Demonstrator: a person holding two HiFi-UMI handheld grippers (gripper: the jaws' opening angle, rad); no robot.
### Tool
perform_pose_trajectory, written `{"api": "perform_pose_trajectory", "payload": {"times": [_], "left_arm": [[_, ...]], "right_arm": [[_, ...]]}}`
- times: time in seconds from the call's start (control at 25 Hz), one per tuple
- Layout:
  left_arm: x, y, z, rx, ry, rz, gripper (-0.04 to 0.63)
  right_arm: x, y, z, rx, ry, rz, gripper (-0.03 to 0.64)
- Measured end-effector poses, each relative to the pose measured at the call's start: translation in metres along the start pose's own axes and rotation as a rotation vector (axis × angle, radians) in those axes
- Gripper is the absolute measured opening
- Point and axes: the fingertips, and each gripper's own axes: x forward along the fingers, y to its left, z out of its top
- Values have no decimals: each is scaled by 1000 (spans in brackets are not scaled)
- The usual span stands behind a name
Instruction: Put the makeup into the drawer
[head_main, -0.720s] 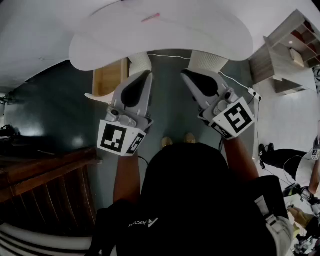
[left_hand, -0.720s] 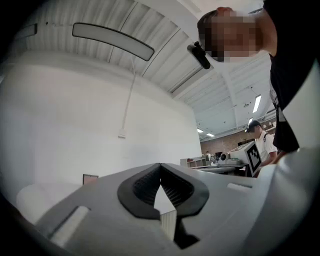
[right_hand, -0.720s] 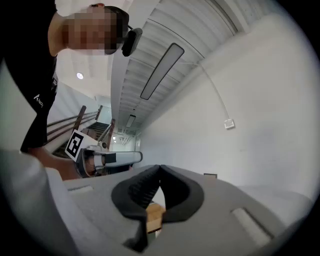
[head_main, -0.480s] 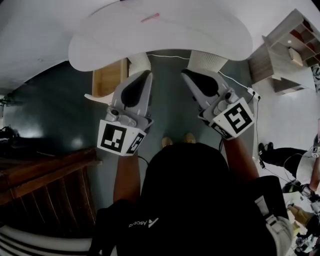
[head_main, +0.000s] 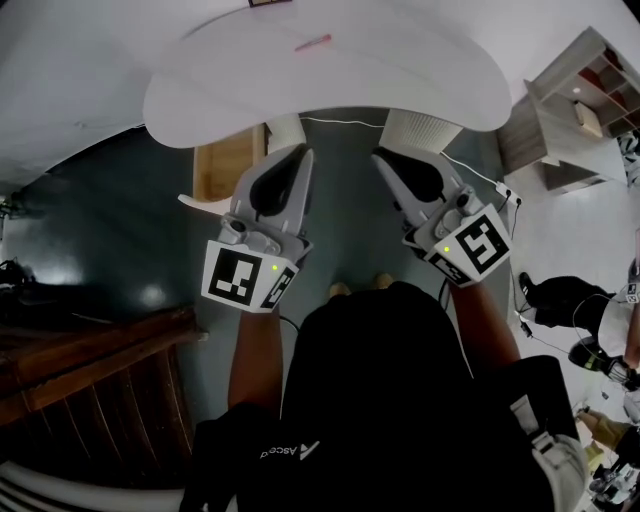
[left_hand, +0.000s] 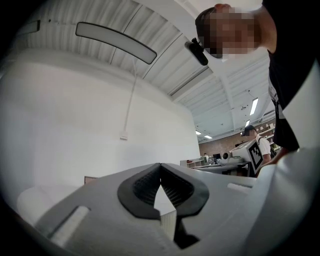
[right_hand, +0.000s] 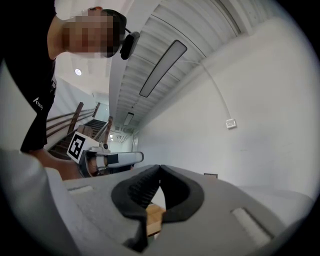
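The left tongs (left_hand: 160, 166), pale grey with black ribbed pads (left_hand: 142, 187), are fully closed. The pad tips meet and nothing sits between them. The right tongs (right_hand: 159, 167) are closed the same way, tips together and empty. The bit of light wood seen through the gap under their pads lies behind them, not in their grip.

In the head view the two tongs are side by side but apart, over the dark floor (head_main: 100, 230). Both point toward 12 o'clock at the near edge of the white rounded desk (head_main: 200, 85). At 10 o'clock from the left tongs, just beside them, a light wooden drawer (head_main: 225, 165) stands open below the desk's edge.

The makeup (head_main: 313, 42) is a slim pink stick lying slightly tilted on the desk top. It is at 12 o'clock, well apart from both tongs and from the drawer.
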Motion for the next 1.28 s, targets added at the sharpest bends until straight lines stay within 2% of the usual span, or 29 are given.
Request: {"api": "perform_pose_trajectory", "payload": {"times": [0.32,0.68,1.04,1.28], "left_arm": [[-1,35,-1,4,-17,-24,11],[34,68,-19,15,7,-26,11],[117,120,-56,30,56,2,11],[183,161,-80,29,90,47,11]], "right_arm": [[18,-2,-6,-15,27,-48,3],[50,-45,-17,-19,25,-52,3],[102,-135,-34,-24,15,-18,3],[141,-203,-41,-32,14,45,3]]}}
